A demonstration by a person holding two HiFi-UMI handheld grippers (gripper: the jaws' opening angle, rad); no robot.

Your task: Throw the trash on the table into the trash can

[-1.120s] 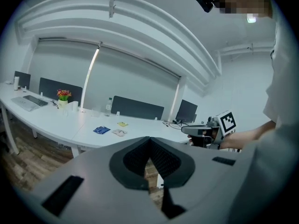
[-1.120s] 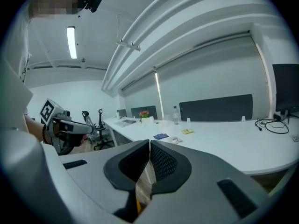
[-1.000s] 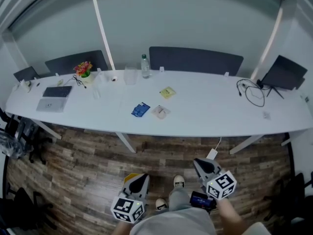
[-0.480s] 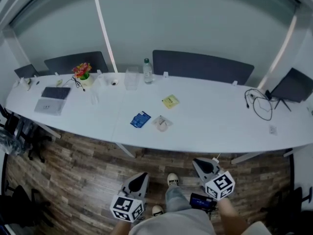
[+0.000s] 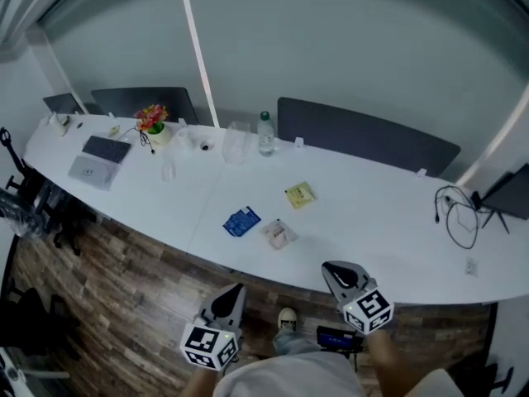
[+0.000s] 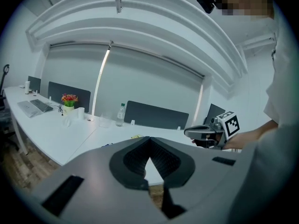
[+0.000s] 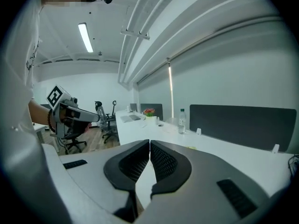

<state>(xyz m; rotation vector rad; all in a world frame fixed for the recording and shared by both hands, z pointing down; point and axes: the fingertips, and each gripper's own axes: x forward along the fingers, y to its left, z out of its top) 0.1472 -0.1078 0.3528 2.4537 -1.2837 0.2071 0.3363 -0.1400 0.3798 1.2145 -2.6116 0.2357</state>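
Head view shows 3 pieces of trash on the long white table [image 5: 397, 222]: a blue wrapper [image 5: 241, 221] and a crumpled pale wrapper [image 5: 278, 233] lie just beside each other near the front edge, and a yellow packet [image 5: 299, 194] lies further in, toward the back edge where a water bottle [image 5: 265, 133] stands. The left gripper [image 5: 235, 289] and the right gripper [image 5: 331, 268] are held by the front edge, apart from all 3 pieces. In the 2 gripper views each pair of jaws is pressed together at the tips with nothing between them.
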